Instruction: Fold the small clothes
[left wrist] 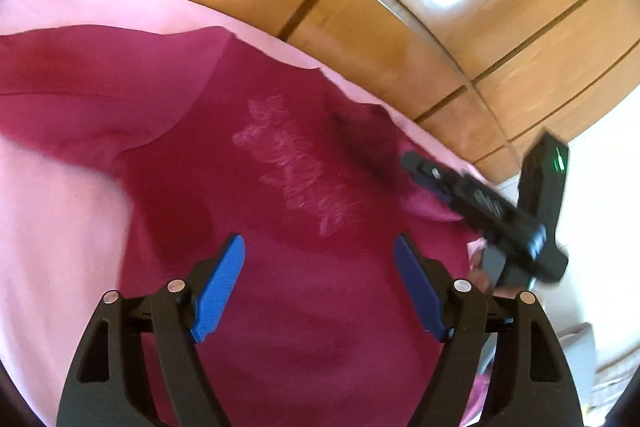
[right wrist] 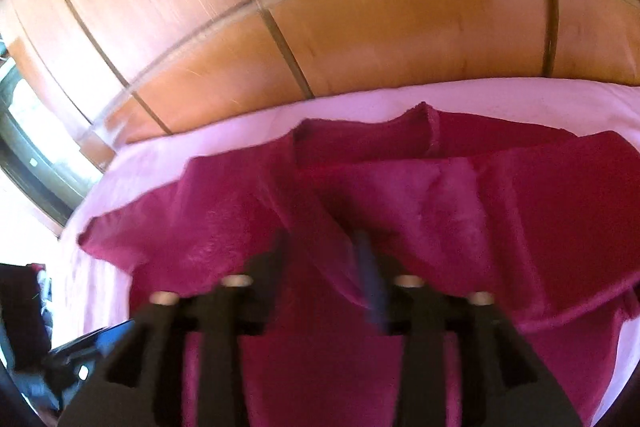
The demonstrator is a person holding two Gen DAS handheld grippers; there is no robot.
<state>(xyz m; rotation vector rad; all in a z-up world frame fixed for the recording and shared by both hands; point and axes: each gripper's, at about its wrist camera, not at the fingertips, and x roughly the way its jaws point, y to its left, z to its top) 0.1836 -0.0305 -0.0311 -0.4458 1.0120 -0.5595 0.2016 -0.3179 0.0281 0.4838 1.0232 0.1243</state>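
The magenta t-shirt (left wrist: pixel 280 187) is spread on the pink sheet (left wrist: pixel 52 227), one sleeve out at 9 o'clock. Left gripper (left wrist: pixel 320 287) hovers wide open, empty. Right gripper (right wrist: pixel 324 267) is blurry, jaws parted, gripping nothing. I'd pinch just one layer at the sleeve edge before folding inward.

1. The shirt (left wrist: pixel 280 227) was a dark magenta top with a faded pale print on the chest.
2. It lay spread out on a pink sheet.
3. One sleeve stretched out sideways, and near the neck the fabric was folded over and rumpled.
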